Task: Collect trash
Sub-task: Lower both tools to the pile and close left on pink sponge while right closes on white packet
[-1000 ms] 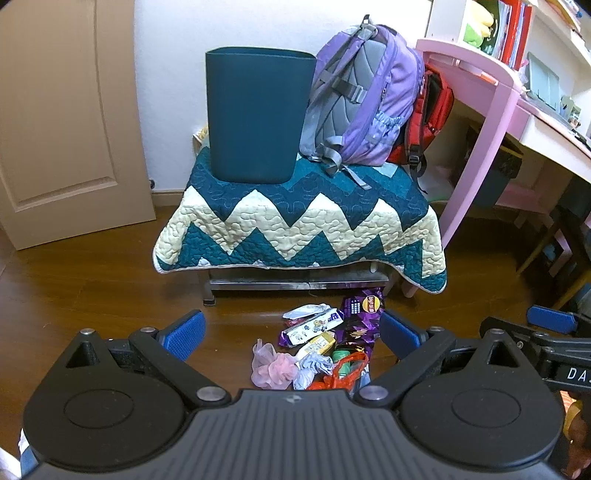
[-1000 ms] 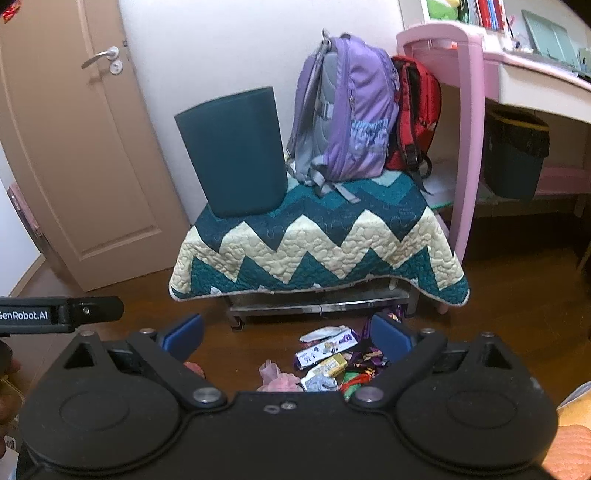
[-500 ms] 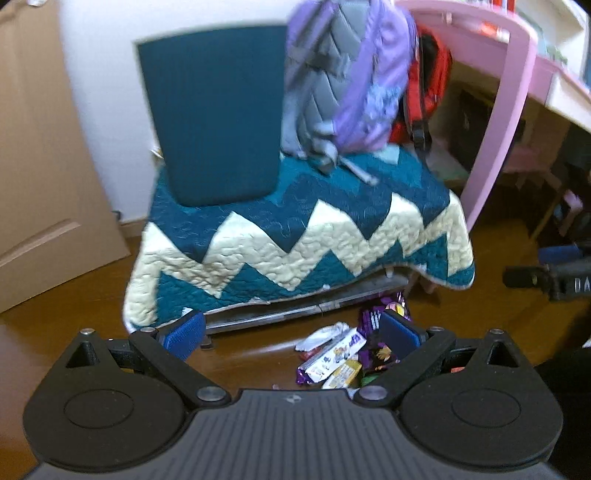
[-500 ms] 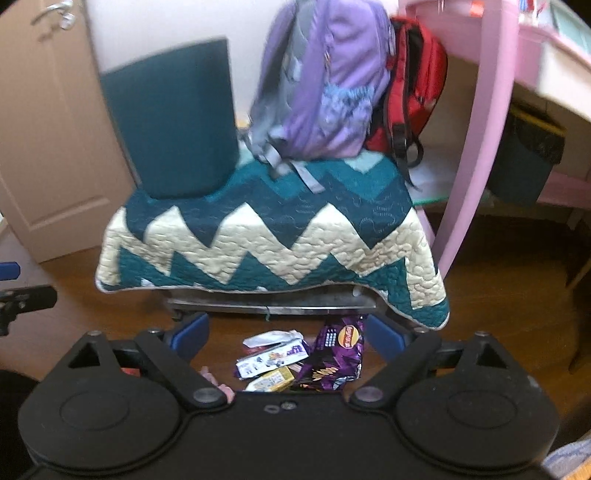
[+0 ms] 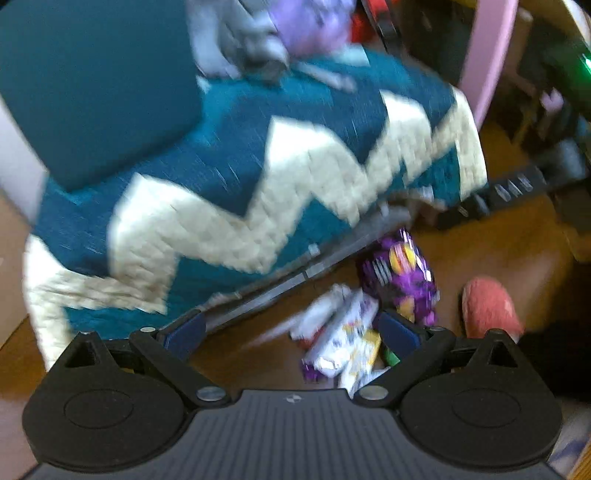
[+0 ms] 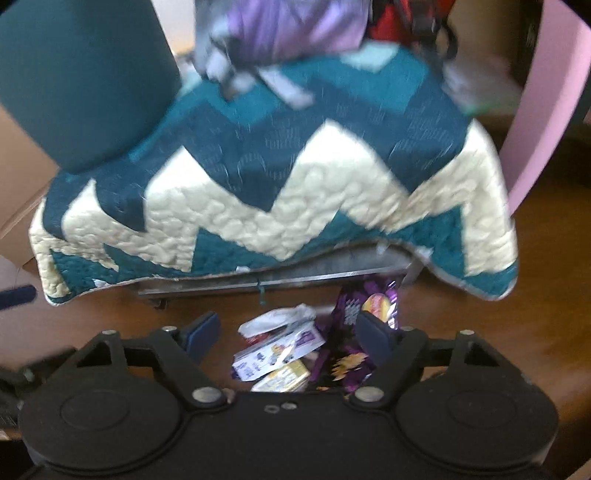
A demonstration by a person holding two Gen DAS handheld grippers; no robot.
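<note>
Left wrist view, blurred, alone shows a pink slipper [image 5: 487, 314] on the wooden floor [image 5: 517, 254] and the right gripper's arm at the right edge, its white lettering unreadable, while the left gripper [image 5: 291, 332] hangs with jaws spread wide and empty above the trash pile [image 5: 354, 339]. Right wrist view alone shows a yellow packet [image 6: 284, 376] and white box [image 6: 277, 352] between the right gripper's [image 6: 291, 336] open jaws, which have just been closing, beside a purple snack bag [image 6: 369, 306], print illegible. Trash lies on the floor below the front edge of the zigzag quilt [image 6: 258, 192], which carries a teal bin [image 6: 81, 81] and purple backpack [image 6: 295, 29].
</note>
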